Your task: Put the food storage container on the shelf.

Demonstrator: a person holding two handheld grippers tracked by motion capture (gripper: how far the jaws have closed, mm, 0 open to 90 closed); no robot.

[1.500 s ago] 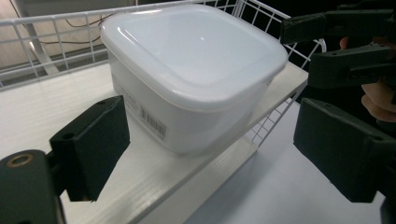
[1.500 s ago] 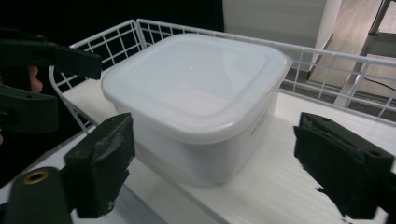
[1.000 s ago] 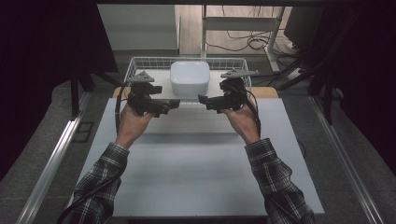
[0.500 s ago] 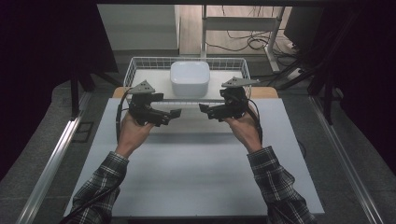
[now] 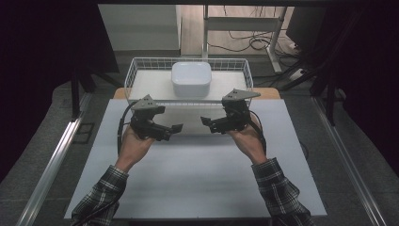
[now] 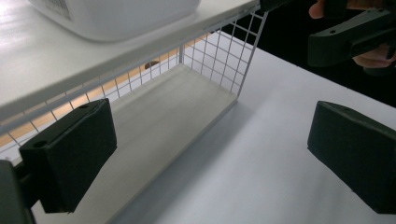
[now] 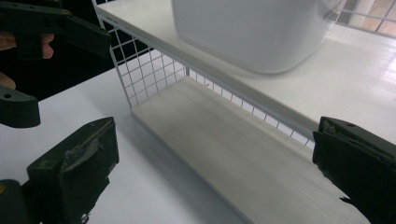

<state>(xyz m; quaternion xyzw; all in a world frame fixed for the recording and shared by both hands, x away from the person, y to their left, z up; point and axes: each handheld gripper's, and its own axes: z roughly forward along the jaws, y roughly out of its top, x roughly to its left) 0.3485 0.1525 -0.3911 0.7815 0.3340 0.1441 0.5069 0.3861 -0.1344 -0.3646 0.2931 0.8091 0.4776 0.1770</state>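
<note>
A white rounded tub [image 5: 190, 78] stands on the upper shelf of a white wire rack [image 5: 133, 70] at the table's back. In front of the rack, my left gripper [image 5: 176, 128] and right gripper [image 5: 205, 121] hover above the white table, tips pointing at each other with a small gap between them. In the left gripper view my left gripper [image 6: 210, 154] is open and holds nothing, with the tub [image 6: 116, 16] above it. In the right gripper view my right gripper [image 7: 210, 172] is also open and holds nothing, below the tub [image 7: 252, 32].
Under the upper shelf lies a pale wooden board [image 6: 163, 116], fenced by the wire mesh [image 7: 149, 65]. The white tabletop [image 5: 197, 179] stretches toward the person. Metal rails run along both sides and cables lie on the floor behind.
Both grippers have drawn back from beside the tub toward the person, and now hover in front of the rack.
</note>
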